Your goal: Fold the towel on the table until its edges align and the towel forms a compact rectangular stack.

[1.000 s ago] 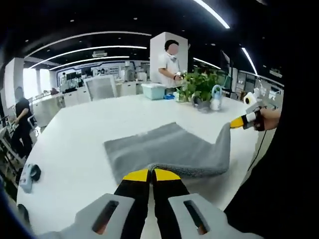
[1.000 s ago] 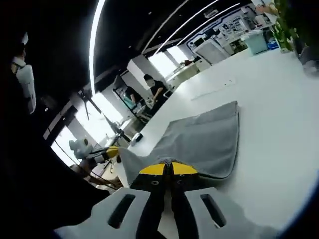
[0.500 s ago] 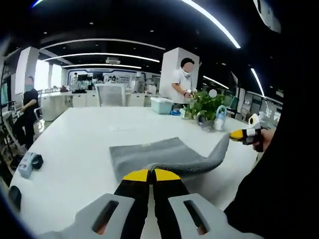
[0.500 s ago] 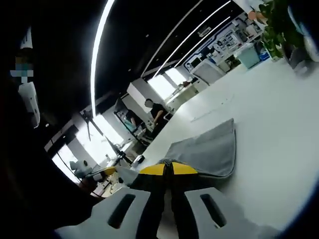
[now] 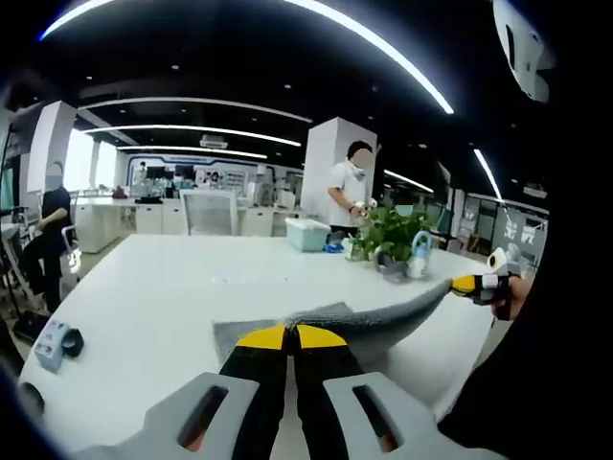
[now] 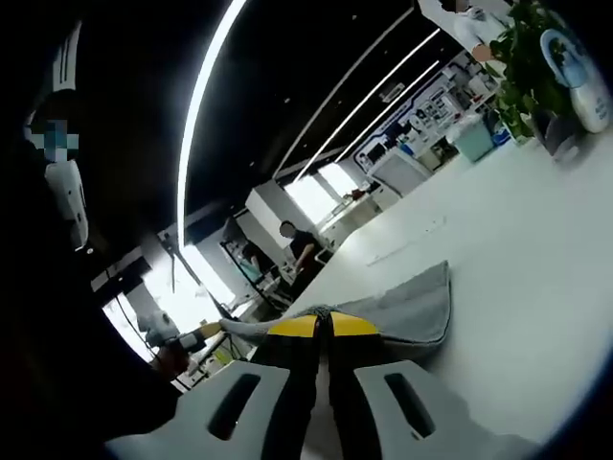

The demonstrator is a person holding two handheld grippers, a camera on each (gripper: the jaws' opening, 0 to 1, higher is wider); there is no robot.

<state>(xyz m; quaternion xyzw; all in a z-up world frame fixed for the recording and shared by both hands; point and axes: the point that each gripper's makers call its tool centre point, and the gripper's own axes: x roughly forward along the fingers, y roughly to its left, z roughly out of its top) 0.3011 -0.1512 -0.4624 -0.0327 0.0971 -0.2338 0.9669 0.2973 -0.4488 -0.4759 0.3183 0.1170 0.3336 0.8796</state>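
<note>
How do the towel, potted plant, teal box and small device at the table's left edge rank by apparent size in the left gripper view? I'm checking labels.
1. towel
2. potted plant
3. teal box and small device: alike; the device's nearness makes ranking unsure.

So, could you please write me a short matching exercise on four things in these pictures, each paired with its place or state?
Things:
1. grey cloth towel
2. round white table
3. green leafy potted plant
4. pale teal plastic box

Places or states:
A. on the far side of the table, beside the plant
B. lifted along one edge, held at two corners
C. next to a white bottle
D. bearing the towel

Pairs: 1-B, 2-D, 3-C, 4-A
</note>
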